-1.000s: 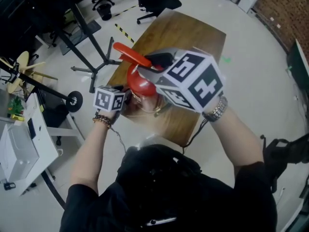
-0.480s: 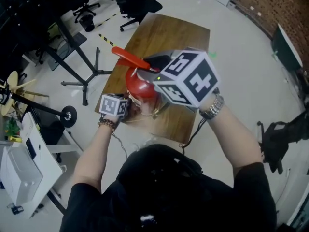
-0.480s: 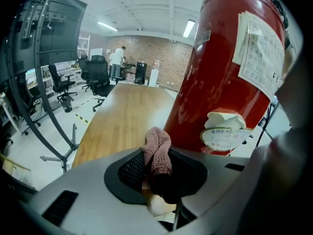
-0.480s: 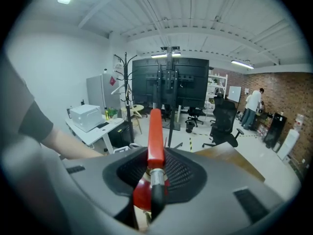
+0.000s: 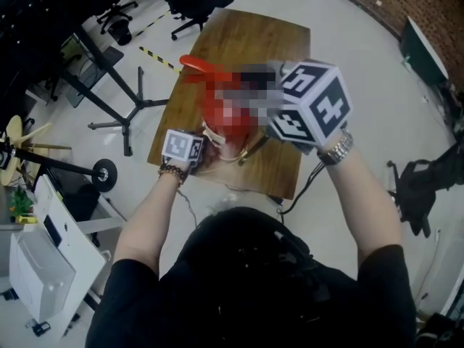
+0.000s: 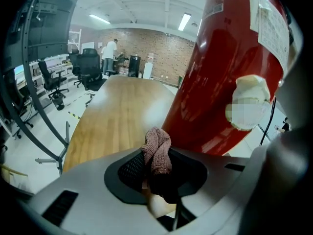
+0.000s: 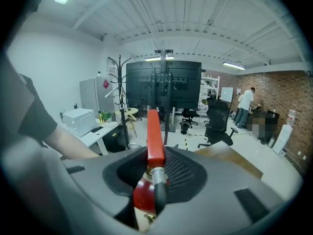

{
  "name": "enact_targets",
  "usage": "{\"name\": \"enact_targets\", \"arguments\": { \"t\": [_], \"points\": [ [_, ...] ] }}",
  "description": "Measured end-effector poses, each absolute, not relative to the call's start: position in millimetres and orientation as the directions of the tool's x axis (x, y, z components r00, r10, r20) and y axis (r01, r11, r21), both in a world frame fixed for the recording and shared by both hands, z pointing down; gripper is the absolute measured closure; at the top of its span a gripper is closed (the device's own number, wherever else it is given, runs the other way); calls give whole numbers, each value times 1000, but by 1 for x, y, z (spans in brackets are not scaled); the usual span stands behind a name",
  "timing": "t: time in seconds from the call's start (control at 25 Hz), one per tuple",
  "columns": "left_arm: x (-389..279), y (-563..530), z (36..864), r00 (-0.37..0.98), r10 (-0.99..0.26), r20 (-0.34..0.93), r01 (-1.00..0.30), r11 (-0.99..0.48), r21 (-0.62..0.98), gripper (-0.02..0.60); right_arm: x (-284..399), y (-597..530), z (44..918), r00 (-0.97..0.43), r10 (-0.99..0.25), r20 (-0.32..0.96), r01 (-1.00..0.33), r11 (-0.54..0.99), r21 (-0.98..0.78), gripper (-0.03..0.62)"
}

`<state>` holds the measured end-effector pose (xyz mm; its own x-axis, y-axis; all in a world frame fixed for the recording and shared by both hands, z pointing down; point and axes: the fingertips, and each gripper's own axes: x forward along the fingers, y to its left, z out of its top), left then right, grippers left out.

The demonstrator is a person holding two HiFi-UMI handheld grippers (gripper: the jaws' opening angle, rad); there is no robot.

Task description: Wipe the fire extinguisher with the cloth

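Observation:
A red fire extinguisher (image 5: 217, 114) stands on the wooden table (image 5: 250, 42), its red lever (image 5: 203, 67) pointing to the far left. My right gripper (image 7: 155, 180) is shut on the valve head from above, with the red lever (image 7: 155, 136) and black hose (image 7: 159, 197) between its jaws. My left gripper (image 6: 156, 168) is shut on a pinkish-brown cloth (image 6: 157, 151), low at the left of the red cylinder (image 6: 220, 82), which fills the right of the left gripper view. Whether the cloth touches the cylinder I cannot tell. The left marker cube (image 5: 181, 147) sits near the table's front left corner.
The table's near edge (image 5: 225, 183) lies just below the extinguisher. A black stand with spread legs (image 5: 127, 100) is left of the table, office chairs (image 5: 192, 2) beyond it. A white cabinet (image 5: 40, 267) stands at the lower left. People stand far off by the brick wall (image 6: 111, 53).
My left gripper with the cloth has sunk lower beside the extinguisher's body. My right gripper keeps its hold on the top, rolled a little.

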<state>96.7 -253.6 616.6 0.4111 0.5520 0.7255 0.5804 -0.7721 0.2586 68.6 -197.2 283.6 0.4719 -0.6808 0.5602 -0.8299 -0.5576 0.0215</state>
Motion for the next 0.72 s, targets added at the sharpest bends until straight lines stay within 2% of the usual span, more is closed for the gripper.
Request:
{"name": "enact_targets", "arguments": {
  "t": [0.36, 0.56, 0.72],
  "points": [
    [98, -255, 630, 342, 606, 718, 624, -718, 309, 489, 68, -197, 284, 486, -676, 553, -821, -570, 25, 471],
    [117, -266, 584, 374, 650, 662, 669, -683, 293, 488, 68, -195, 285, 509, -655, 558, -805, -592, 39, 470],
    [134, -272, 517, 409, 705, 580, 729, -634, 258, 488, 68, -194, 286, 515, -650, 559, -800, -599, 41, 470]
  ]
}}
